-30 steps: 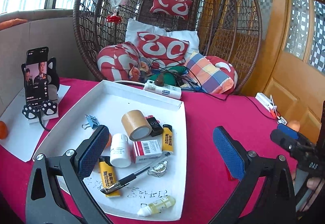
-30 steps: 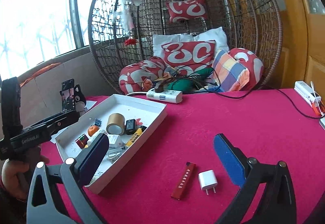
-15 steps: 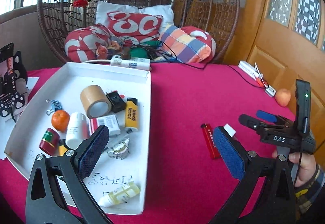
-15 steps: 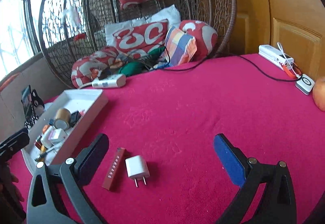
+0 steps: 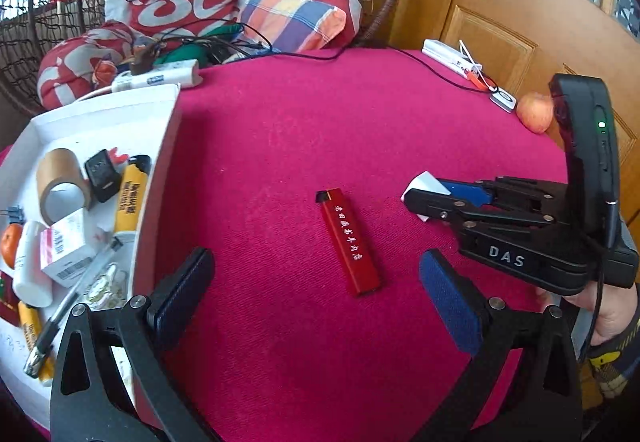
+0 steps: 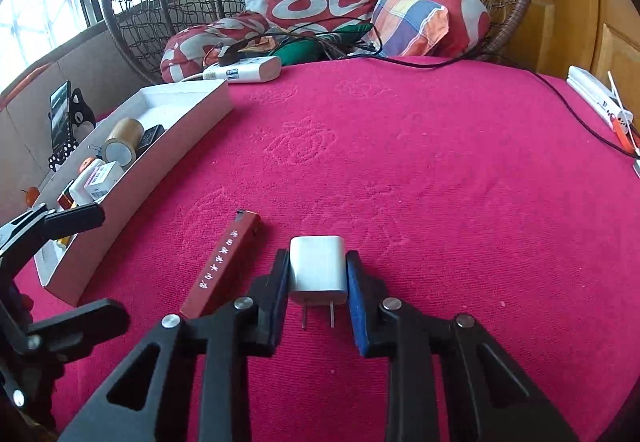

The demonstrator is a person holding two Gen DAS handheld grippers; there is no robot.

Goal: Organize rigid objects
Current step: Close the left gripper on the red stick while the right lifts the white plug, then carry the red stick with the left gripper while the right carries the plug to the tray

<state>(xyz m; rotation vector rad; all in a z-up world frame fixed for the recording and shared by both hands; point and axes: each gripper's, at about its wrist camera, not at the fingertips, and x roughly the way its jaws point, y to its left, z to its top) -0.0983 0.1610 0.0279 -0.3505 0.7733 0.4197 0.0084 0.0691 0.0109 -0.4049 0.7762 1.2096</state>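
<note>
Right gripper (image 6: 318, 278) jaws just closed, pads pressing both sides of white charger (image 6: 318, 268); charger on red tablecloth (image 6: 440, 181), prongs toward camera. Red lighter (image 6: 222, 268) lies flat just left of charger, apart from it. Left gripper (image 5: 316, 282) open wide, nothing between pads, poised over near end of lighter. White tray (image 5: 160, 145) at left edge of table holds tape roll (image 5: 60, 185), yellow lighter (image 5: 130, 193), small box (image 5: 66, 248), pen (image 5: 76, 294). Apple (image 5: 534, 111) near far right edge.
</note>
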